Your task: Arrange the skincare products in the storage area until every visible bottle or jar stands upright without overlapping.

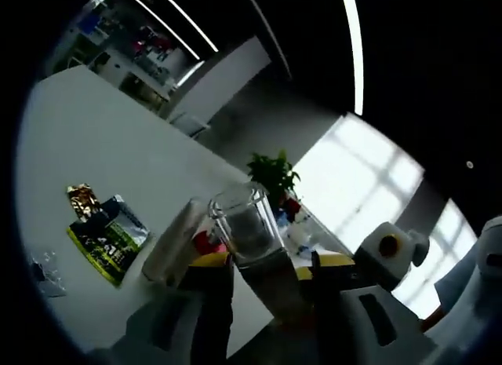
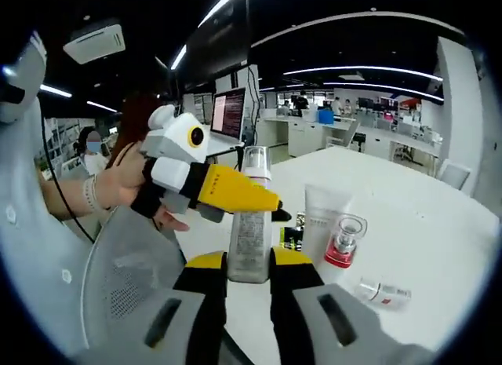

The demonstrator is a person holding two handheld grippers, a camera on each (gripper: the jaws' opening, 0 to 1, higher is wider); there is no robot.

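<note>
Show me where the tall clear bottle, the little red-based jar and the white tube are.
tall clear bottle (image 2: 251, 239), right gripper view, on its label.
red-based jar (image 2: 342, 251), right gripper view, on its red base.
white tube (image 2: 320, 212), right gripper view, on its upper body.

No text readable anywhere; print on the clear bottle (image 2: 249, 235) and the white tube (image 2: 321, 216) too blurred; green packet (image 1: 110, 241) lettering also illegible.
</note>
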